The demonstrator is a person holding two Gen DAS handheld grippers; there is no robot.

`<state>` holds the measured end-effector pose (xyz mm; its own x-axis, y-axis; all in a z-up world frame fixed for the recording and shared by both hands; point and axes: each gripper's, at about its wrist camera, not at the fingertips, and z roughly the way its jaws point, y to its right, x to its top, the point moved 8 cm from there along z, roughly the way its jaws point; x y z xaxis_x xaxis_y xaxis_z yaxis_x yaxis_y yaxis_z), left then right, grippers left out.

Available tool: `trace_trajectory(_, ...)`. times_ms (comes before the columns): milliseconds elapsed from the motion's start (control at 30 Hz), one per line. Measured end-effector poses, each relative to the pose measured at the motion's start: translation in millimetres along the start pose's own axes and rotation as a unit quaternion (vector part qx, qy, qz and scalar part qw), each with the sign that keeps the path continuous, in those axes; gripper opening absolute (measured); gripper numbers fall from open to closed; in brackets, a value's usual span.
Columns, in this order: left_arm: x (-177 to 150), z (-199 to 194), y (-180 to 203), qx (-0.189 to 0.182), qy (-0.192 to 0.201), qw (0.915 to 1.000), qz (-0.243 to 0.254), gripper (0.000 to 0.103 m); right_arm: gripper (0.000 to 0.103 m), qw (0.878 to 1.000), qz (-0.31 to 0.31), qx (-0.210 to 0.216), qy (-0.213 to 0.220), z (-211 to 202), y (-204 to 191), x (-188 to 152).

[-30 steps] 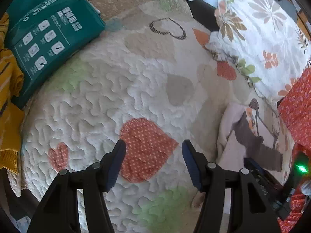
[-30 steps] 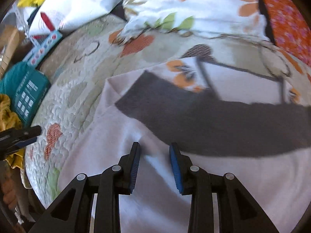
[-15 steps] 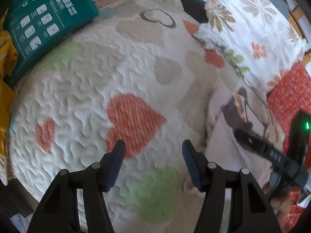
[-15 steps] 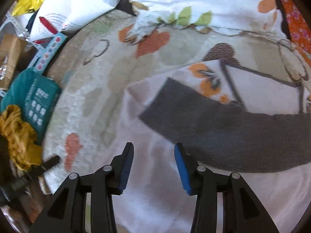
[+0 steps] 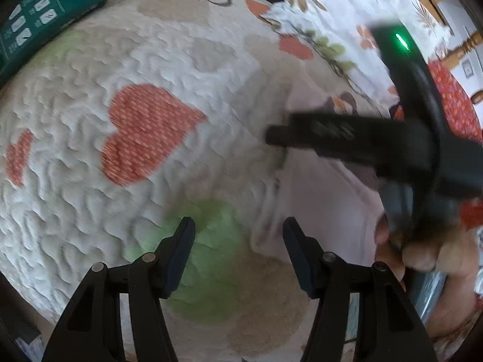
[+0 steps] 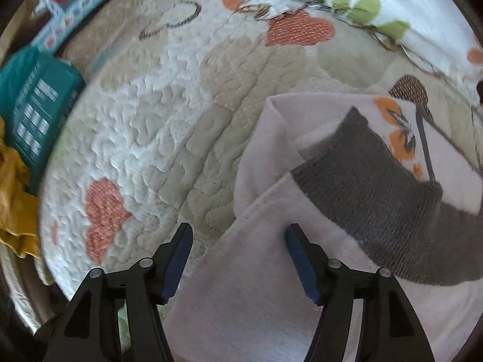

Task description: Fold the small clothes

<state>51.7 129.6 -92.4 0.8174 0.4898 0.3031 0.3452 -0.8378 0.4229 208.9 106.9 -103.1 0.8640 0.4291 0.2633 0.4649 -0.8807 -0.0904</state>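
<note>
A small pale pink garment [image 6: 271, 274] with a dark grey ribbed band [image 6: 386, 193] lies folded on a quilted heart-print bedspread [image 6: 169, 126]. In the left wrist view the garment [image 5: 326, 211] lies at the right. My right gripper [image 6: 238, 256] is open, its jaws straddling the garment's left edge just above the cloth. In the left wrist view the right gripper's black body [image 5: 377, 138] hovers over the garment, blurred. My left gripper [image 5: 238, 244] is open and empty over the quilt, beside the garment's lower left corner.
A teal package [image 5: 39, 21] lies at the quilt's far left, also in the right wrist view [image 6: 33, 105]. A yellow cloth [image 6: 15, 205] lies by it. A floral pillow [image 5: 347, 9] and red patterned fabric [image 5: 452, 102] border the right.
My right gripper opened wider and shifted left to the garment's edge. My left gripper moved right, closer to the garment. The right gripper now looms larger in the left wrist view.
</note>
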Motion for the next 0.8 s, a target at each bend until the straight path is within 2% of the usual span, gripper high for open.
trace_trajectory(67,-6,5,4,-0.005,-0.007,1.0,0.003,0.059,0.07,1.0,-0.009,-0.016,-0.011,4,-2,1)
trace_trajectory(167,-9,5,9,0.004,0.004,0.9999,0.013,0.059,0.071,0.998,-0.031,-0.048,-0.028,11,-5,0)
trace_trajectory(233,-10,5,11,-0.005,0.005,1.0,0.003,0.059,0.071,0.995,-0.054,-0.075,-0.037,15,-9,-1)
trace_trajectory(267,-10,5,11,-0.008,0.005,0.9999,-0.003,0.057,0.071,0.993,-0.065,-0.089,-0.041,17,-12,-2)
trace_trajectory(333,-11,6,12,-0.006,0.007,0.9999,-0.007,0.046,0.071,0.99,-0.075,-0.108,-0.047,20,-15,-2)
trace_trajectory(467,-11,7,13,0.006,0.005,1.0,-0.006,0.036,0.071,0.989,-0.069,-0.117,-0.059,22,-15,1)
trace_trajectory(567,-12,7,11,-0.005,-0.006,0.9998,-0.016,0.017,0.071,0.988,-0.073,-0.119,-0.06,24,-19,3)
trace_trajectory(633,-12,8,10,-0.008,-0.011,0.9997,-0.023,0.016,0.07,0.988,-0.078,-0.12,-0.062,24,-20,0)
trace_trajectory(800,-14,13,21,-0.006,-0.011,0.9998,-0.016,0.016,0.061,0.985,-0.095,-0.13,-0.06,17,-18,-12)
